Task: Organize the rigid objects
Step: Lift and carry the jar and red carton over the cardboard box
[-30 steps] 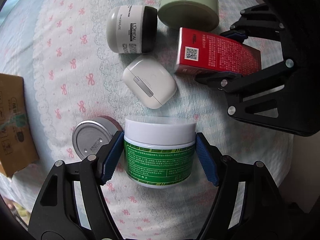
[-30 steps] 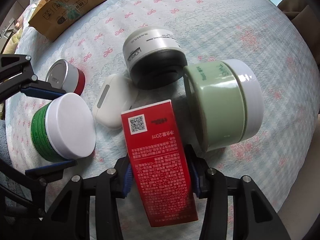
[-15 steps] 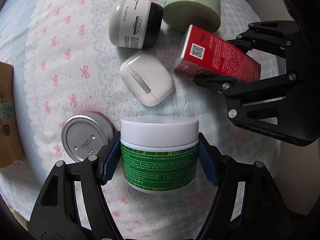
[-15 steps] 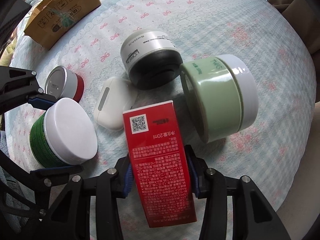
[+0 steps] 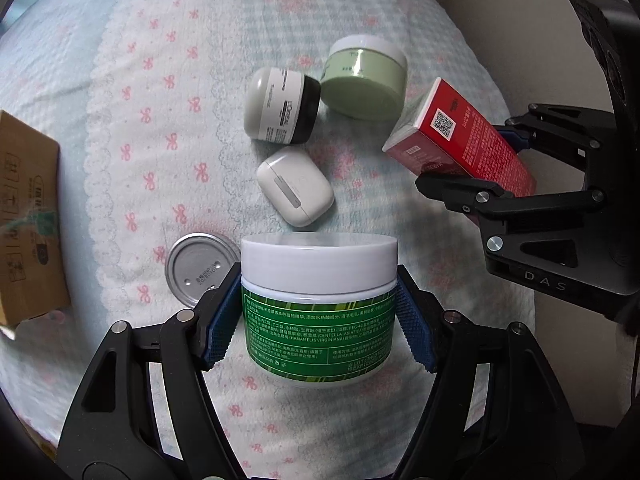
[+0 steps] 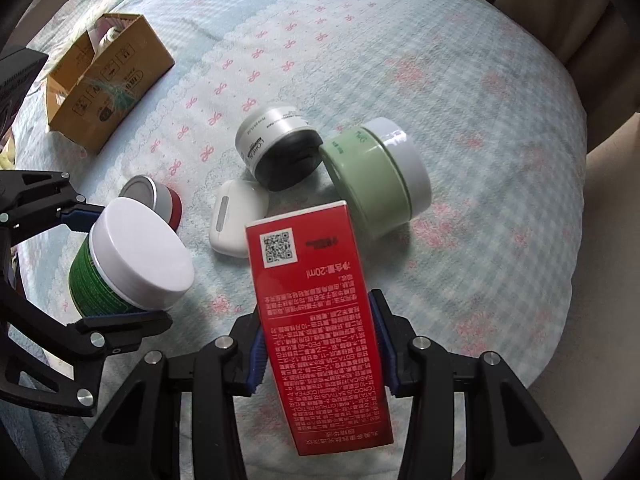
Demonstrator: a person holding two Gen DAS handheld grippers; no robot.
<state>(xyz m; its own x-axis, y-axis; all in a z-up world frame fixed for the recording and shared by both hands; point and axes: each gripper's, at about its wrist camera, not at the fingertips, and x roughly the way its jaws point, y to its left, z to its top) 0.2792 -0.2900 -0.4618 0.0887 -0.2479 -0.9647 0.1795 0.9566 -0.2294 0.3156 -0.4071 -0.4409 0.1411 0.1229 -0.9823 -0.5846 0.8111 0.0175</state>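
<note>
Print "20ml" and QR code on red rectangular carton (image 6: 316, 312), clamped by downward-pointing right gripper (image 6: 318, 344); green-labelled white-lidded jar (image 5: 320, 312), "CENTELLA ASIATICA", clamped by downward-pointing left gripper (image 5: 318, 320).

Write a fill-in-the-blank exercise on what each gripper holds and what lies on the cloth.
1. The left gripper is shut on the ____ jar.
2. The right gripper clamps a red ____.
3. The white earbud case lies on the ____ cloth.

Missing words: green; box; bow-patterned
</note>
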